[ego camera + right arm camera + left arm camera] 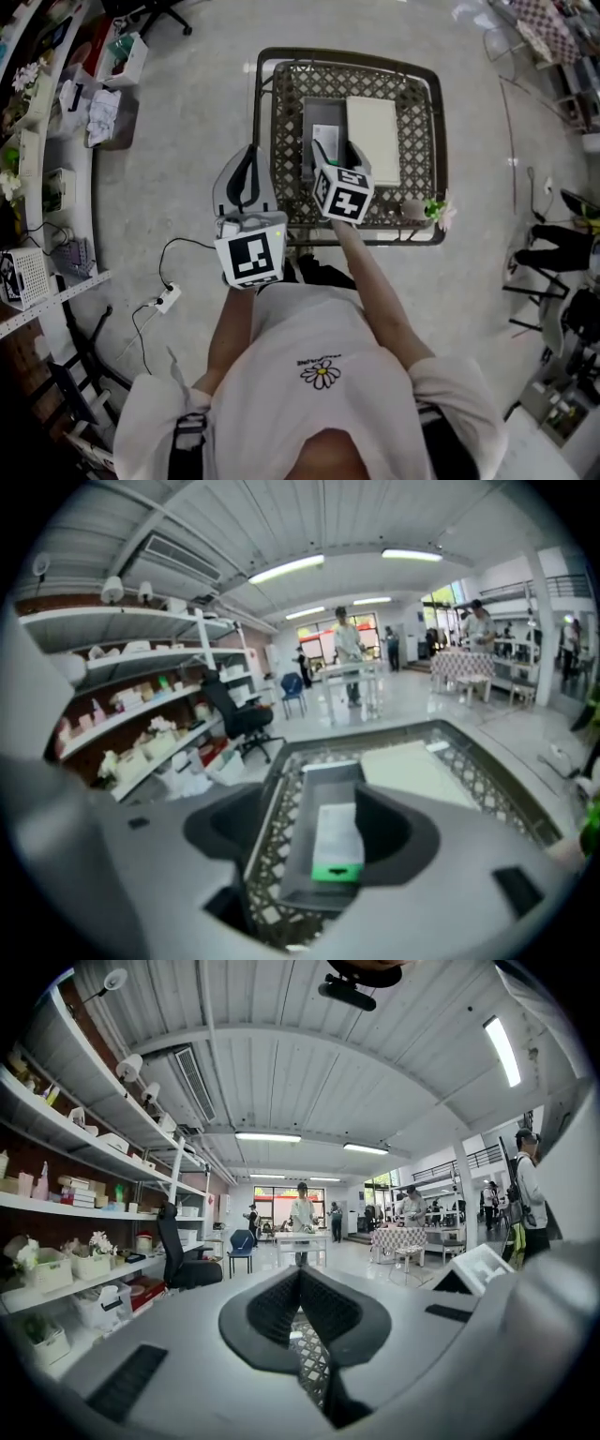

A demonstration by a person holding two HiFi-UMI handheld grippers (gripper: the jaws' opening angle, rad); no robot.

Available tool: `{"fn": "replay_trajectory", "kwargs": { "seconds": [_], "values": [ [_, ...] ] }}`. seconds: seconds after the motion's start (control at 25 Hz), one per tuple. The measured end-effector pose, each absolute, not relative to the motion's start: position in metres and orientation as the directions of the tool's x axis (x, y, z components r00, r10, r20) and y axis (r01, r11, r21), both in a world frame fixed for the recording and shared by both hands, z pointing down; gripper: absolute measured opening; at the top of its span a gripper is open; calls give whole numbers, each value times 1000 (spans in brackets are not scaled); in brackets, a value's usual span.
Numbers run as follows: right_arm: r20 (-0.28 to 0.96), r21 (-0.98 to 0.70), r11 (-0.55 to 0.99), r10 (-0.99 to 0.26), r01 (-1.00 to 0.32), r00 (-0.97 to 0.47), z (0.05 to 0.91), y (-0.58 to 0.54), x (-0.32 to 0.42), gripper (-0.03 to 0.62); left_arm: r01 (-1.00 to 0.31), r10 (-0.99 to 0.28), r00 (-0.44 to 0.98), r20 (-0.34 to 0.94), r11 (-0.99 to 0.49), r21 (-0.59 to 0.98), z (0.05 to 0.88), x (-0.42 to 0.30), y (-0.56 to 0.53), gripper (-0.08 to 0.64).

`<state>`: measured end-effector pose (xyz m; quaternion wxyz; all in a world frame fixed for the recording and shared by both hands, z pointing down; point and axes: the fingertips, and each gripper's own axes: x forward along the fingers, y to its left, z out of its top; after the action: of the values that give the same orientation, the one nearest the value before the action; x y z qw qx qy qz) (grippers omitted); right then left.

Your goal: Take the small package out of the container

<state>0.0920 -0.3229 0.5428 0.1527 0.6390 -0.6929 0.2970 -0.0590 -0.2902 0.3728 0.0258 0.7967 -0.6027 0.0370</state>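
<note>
One lattice-topped bench [419, 141] carries one grey container [310, 111] with one flat white box [372, 139] beside it. One green-ended small package [336, 841] lies inside the container. There are two tools. The right tool [319, 825] hangs over the package, jaws apart. The left tool [300, 1274] has its jaws together and holds nothing.

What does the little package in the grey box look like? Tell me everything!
The small package is a flat, long little box, whitish with a bright green end. It lies flat on the floor of the grey container, green end toward the right tongs, which are open and not touching it.
</note>
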Motion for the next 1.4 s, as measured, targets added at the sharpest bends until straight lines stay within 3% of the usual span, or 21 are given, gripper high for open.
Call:
{"fn": "replay_trajectory", "kwargs": {
  "seconds": [0.4, 0.6, 0.76, 0.88, 1.04, 1.4],
  "values": [
    [754, -233, -114, -648, -966, -105, 629, -353, 104, 301, -973, -955, 211, 210, -225, -45, 416, -85, -286, 26],
    [808, -168, -76, -582, -983, -94, 652, -356, 101, 301, -970, -955, 215, 205, -233, -68, 418, -85, -293, 26],
    [851, -149, -131, -522, -980, -60, 666, -355, 106, 301, -970, -956, 218, 194, -234, -62, 417, -83, -296, 26],
    [849, -194, -93, -514, -977, -120, 677, -363, 89, 302, -968, -954, 224, 198, -241, -65, 419, -79, -297, 26],
    [915, -98, -113, -400, -989, -45, 695, -348, 94, 314, -966, -954, 229, 194, -247, -72, 420, -75, -297, 26],
    [907, 11, -136, -415, -991, 67, 697, -353, 102, 314, -977, -960, 183, 214, -202, -67, 427, -89, -294, 26]
  ]
}}
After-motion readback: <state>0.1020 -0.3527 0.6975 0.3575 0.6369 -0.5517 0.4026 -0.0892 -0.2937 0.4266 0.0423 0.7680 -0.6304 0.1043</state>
